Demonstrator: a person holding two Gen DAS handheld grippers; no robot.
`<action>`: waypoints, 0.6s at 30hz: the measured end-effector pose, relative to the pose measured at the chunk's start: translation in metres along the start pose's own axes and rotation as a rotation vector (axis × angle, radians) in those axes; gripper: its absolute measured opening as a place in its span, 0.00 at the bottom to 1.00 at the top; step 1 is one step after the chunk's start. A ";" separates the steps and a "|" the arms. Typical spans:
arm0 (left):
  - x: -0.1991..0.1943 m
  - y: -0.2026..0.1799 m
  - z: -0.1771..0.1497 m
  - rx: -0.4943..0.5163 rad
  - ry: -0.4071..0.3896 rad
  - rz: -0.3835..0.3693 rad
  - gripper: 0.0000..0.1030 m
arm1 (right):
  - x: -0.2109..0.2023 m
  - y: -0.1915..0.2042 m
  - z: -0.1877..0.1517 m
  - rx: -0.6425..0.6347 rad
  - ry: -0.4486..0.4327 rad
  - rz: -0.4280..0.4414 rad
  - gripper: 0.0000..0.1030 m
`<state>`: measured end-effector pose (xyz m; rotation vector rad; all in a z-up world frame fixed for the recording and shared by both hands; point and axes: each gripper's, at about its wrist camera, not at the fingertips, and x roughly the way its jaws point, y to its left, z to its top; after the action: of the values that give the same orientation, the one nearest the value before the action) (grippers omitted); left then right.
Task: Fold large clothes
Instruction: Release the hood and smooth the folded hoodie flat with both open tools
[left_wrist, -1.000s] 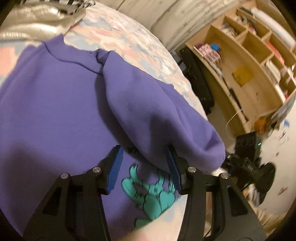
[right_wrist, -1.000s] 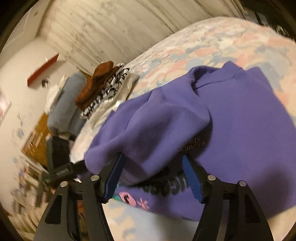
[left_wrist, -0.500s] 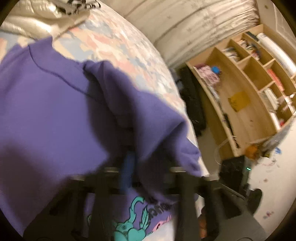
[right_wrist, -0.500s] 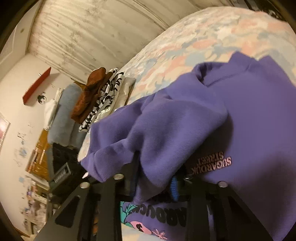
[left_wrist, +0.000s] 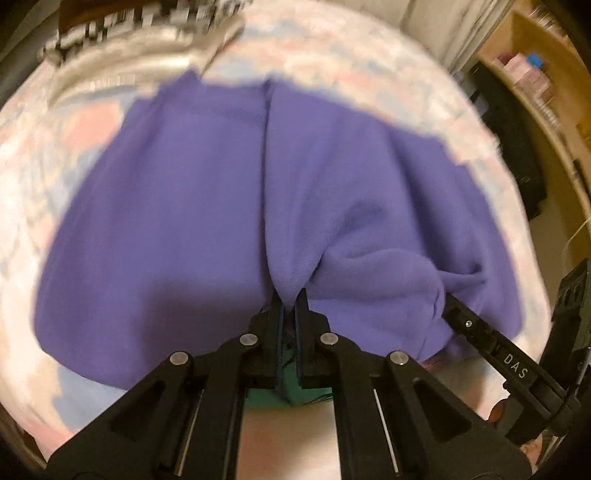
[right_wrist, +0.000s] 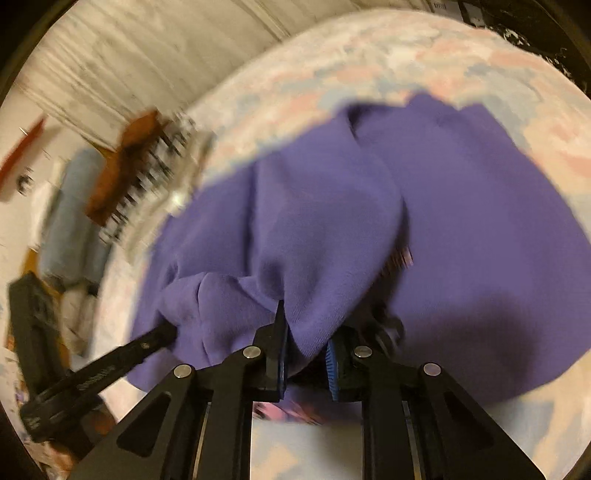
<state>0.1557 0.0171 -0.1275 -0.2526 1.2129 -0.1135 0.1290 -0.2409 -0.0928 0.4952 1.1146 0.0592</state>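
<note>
The purple fleece sweatshirt (left_wrist: 207, 206) lies spread on the pastel patchwork bedspread (left_wrist: 55, 147), directly ahead of both tools. The left gripper (left_wrist: 290, 306) is pinched tight on a fold of its fabric. The right gripper (right_wrist: 306, 343), whose jaws have just been closing, clamps a thicker bunched fold. The printed front is mostly hidden beneath the folds; the background clothing pile (right_wrist: 140, 177) is blurred.

We see our left gripper (left_wrist: 290, 306) as matte black plastic: two angular fingers with triangular cut-outs, four round silver screws across the linkage, thin metal rods at six o'clock, and blue ribbed pads (left_wrist: 281, 325). Our right gripper (right_wrist: 306, 354) is built the same. At four o'clock in the left view, its black finger bears white letters "DAS".
</note>
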 end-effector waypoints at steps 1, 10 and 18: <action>0.008 0.002 -0.003 -0.002 0.002 0.004 0.03 | 0.007 -0.003 -0.004 0.001 0.006 -0.012 0.15; -0.008 -0.001 -0.014 0.041 -0.064 -0.031 0.07 | -0.015 0.003 -0.010 -0.065 -0.050 -0.032 0.41; -0.064 0.000 -0.034 0.128 -0.239 0.036 0.09 | -0.091 0.007 -0.029 -0.245 -0.238 -0.122 0.41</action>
<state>0.1015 0.0266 -0.0799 -0.1287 0.9679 -0.1255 0.0643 -0.2512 -0.0231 0.2082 0.8869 0.0288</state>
